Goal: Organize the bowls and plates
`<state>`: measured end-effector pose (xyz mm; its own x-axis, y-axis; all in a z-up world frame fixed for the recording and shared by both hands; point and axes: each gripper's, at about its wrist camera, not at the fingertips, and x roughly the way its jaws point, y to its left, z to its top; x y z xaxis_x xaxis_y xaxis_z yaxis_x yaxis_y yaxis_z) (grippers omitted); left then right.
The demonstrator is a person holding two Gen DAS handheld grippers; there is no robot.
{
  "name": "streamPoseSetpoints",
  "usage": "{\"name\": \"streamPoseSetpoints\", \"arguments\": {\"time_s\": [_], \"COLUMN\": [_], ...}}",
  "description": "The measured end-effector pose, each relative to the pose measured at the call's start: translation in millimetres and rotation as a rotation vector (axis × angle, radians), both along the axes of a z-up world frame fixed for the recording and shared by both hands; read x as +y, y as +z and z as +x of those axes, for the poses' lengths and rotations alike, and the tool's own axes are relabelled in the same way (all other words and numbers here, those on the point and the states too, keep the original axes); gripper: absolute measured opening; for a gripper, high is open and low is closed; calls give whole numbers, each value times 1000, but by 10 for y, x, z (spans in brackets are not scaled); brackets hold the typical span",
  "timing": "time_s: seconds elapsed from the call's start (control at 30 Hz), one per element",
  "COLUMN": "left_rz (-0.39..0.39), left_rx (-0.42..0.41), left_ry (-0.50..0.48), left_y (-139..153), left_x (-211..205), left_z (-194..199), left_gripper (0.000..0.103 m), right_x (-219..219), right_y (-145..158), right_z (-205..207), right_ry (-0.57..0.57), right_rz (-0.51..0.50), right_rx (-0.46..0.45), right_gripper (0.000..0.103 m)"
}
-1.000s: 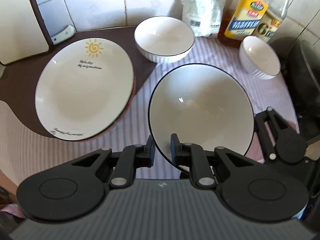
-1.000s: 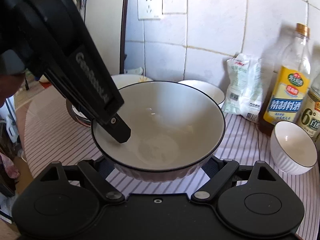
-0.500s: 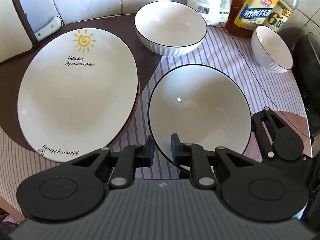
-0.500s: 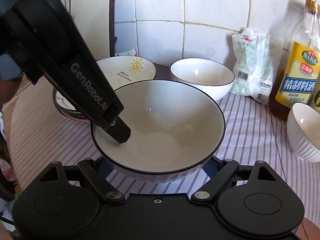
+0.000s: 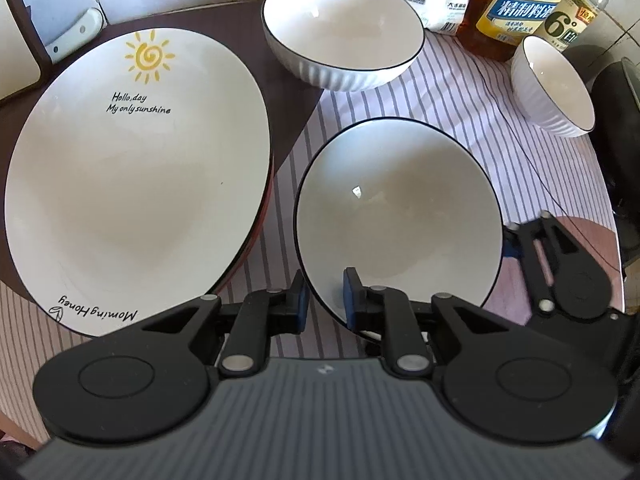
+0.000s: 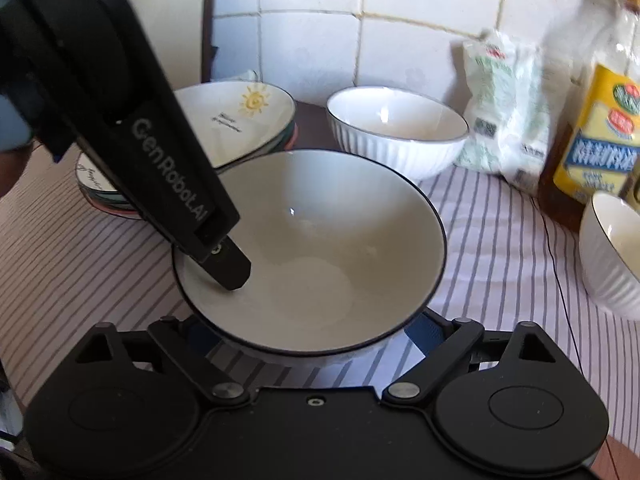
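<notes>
white glazed bowl with a thin dark rim (image 5: 398, 216) hangs above the striped desk (image 5: 472, 92); my left gripper (image 5: 323, 298) fingers pinch its near rim, right gripper (image 6: 316, 330) fingers spread around its base; matching ribbed bowl (image 5: 344, 36) lies ahead.

White tiled wall (image 6: 400, 48) behind a striped tablecloth (image 5: 472, 92), sunlight falling across it.

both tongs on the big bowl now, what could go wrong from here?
1. The left tongs pinch only the thin rim of the big bowl; the glazed edge could slip.
2. The right tongs straddle its base; uneven motion between them could tilt it.
3. The plate stack and ribbed bowl sit close; a swing could clip them.
</notes>
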<state>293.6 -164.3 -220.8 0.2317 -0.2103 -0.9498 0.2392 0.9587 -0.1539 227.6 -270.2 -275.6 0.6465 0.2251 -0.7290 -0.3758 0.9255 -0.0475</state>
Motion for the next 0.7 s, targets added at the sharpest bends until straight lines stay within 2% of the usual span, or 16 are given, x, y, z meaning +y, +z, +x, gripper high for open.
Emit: {"name": "streamPoseSetpoints", "arguments": {"time_s": [0.17,0.23,0.4,0.57,0.7], "left_rz": [-16,-29,-95,-86,-86], "left_rx": [12,10,-29,-57,-88], "left_ry": [-17,-32,-90,-110,-116], "left_y": [171,274,639,927,1081], "left_x": [76,111,188,233,269], "left_z": [-13,-13,-10,56,150], "left_gripper": [30,34,34,37,39], "right_x": [-161,-289,-572,-813,-865], "right_y": [175,292,640,990,1208], "right_z": [-157,-260,-393,-279,-178], "right_ry": [-66,-102,-196,-284,-334], "right_rz": [8,58,179,395,462], "right_rx": [63,80,113,156,165], "right_gripper": [95,95,95,95,89]}}
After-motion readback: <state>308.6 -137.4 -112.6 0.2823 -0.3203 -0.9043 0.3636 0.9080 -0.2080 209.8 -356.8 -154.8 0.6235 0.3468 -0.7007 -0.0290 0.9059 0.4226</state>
